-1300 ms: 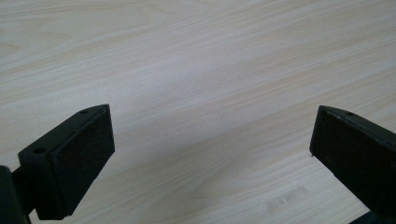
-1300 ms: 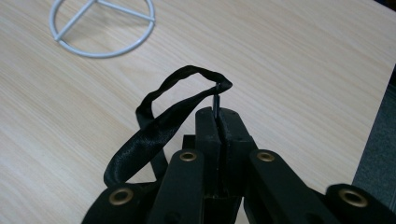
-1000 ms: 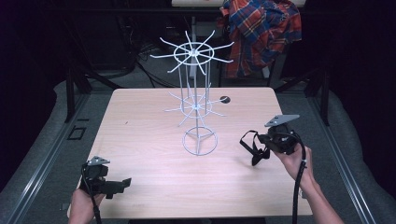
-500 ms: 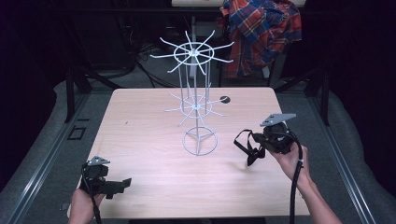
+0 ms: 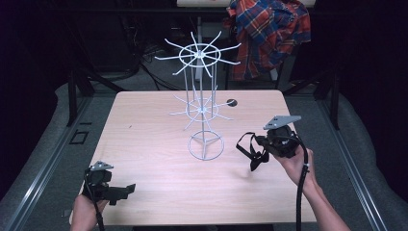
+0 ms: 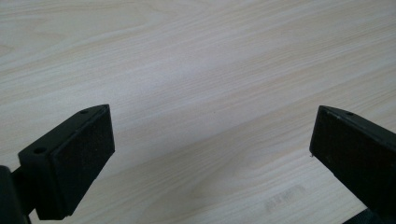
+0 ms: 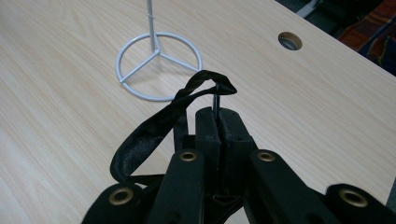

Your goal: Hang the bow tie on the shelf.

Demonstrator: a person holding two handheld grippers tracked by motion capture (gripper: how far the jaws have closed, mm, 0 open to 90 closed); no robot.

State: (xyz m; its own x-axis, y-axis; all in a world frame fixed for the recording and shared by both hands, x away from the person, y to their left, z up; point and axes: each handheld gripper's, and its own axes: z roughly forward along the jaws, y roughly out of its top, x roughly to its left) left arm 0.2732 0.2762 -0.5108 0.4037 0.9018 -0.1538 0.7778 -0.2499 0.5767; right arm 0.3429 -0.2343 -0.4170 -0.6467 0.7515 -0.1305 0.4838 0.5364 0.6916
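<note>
Since the earlier frame, right gripper [image 5: 252,153] has moved slightly left toward the wire rack [image 5: 202,103]. High view: left gripper [image 5: 126,190] near the table's [image 5: 144,120] front-left corner. Left gripper view: jaws spread wide over bare wood. Right gripper view: jaws pinching a black strap [image 7: 159,126], near the rack's ring base [image 7: 159,65].

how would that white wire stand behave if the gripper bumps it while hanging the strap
The white wire stand is probably light: it is thin wire throughout. It may well tip or slide, since it rises tall from a small ring base with long arms up top. The black strap looks limp, draping from the shut right gripper, so it would hardly push the stand.
</note>
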